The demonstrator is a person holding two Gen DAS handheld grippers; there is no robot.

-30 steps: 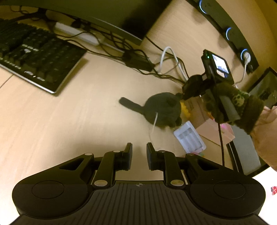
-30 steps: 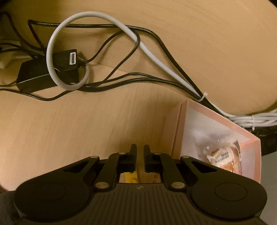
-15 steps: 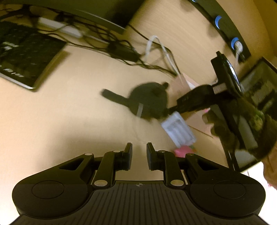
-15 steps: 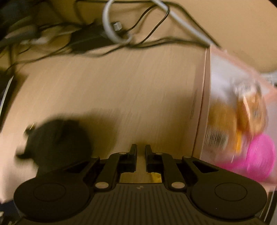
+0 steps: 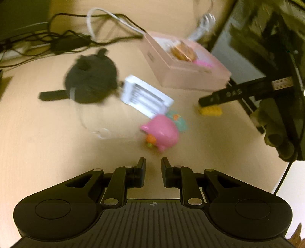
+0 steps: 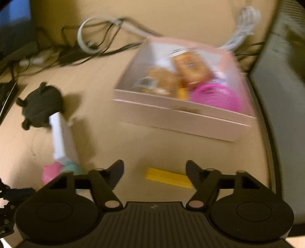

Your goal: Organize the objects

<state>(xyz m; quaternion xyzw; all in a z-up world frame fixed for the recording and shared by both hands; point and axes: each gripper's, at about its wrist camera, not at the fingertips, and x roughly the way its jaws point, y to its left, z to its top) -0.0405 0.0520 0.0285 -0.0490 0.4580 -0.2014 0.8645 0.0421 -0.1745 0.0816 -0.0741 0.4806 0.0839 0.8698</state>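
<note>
My right gripper (image 6: pixel 154 167) is low over the desk with its jaws opening wide. A yellow brick (image 6: pixel 167 178) lies flat on the wood between them, and neither pad touches it. Beyond it stands the pink box (image 6: pixel 181 116), which holds snack packets and a magenta round thing (image 6: pixel 215 95). My left gripper (image 5: pixel 153 166) is shut and empty, just short of a pink toy (image 5: pixel 162 133) with a teal toy (image 5: pixel 176 118) behind it. The left wrist view also shows the yellow brick (image 5: pixel 210 111) under a right gripper finger (image 5: pixel 219 94). Both views are blurred.
A white battery case (image 5: pixel 146 97) leans against a black plush (image 5: pixel 91 76) left of the pink box (image 5: pixel 183 76). Black and white cables (image 5: pixel 106 17) run along the back of the desk. A dark unit (image 6: pixel 282 106) borders the desk on the right.
My right gripper swung back from the cables, past the box, and went from shut on a yellow piece to wide open. The brick now lies on the desk. My left gripper swept right toward the pink toy.
</note>
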